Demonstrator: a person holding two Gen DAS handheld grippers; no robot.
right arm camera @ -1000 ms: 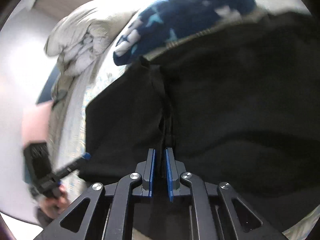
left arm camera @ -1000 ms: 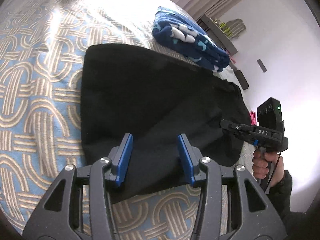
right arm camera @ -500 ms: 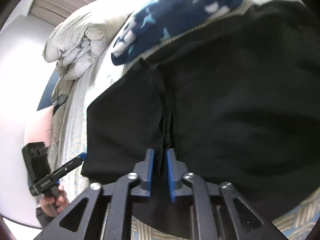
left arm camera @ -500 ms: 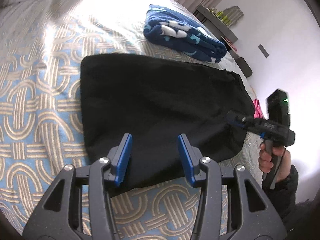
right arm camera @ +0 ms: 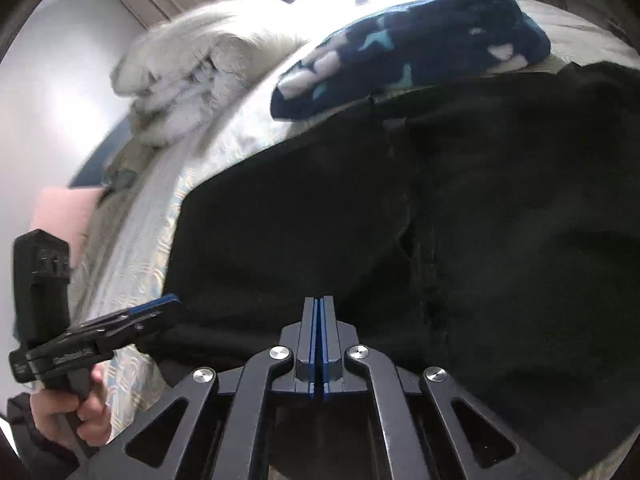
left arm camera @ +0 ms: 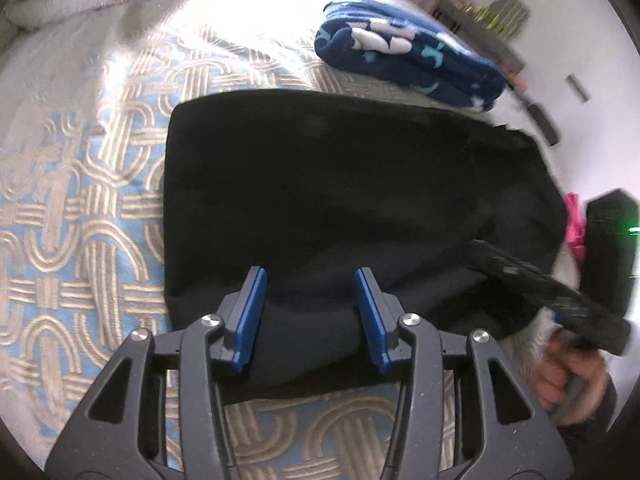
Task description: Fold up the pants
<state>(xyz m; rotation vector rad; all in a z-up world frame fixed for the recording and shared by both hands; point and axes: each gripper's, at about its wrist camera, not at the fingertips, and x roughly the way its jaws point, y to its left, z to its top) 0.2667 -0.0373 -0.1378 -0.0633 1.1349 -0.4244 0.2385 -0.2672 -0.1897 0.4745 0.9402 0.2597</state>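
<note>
Black pants (left arm camera: pixel 340 184) lie folded flat on the patterned bedspread (left arm camera: pixel 80 200). My left gripper (left arm camera: pixel 310 276) hovers over their near edge, jaws open, with nothing between the blue pads. The right wrist view shows it from the side at the pants' left edge (right arm camera: pixel 166 304). My right gripper (right arm camera: pixel 319 304) is shut with its pads together, and I see no cloth between them. It sits above the pants (right arm camera: pixel 480 240), left of a raised seam. In the left wrist view it is blurred over the pants' right end (left arm camera: pixel 476 250).
A folded dark blue patterned blanket (left arm camera: pixel 404 64) lies just beyond the pants, also seen as the blanket (right arm camera: pixel 420 48). A rumpled pale duvet (right arm camera: pixel 192 76) is heaped at the bed's head. Something pink (left arm camera: pixel 574 228) lies past the bed's right edge. A hand (left arm camera: pixel 568 376) holds each gripper.
My right gripper let go of the ridge of cloth it pinched, shifted left of the seam and closed fully. My left gripper drew back and tilted up, so more of the bed shows.
</note>
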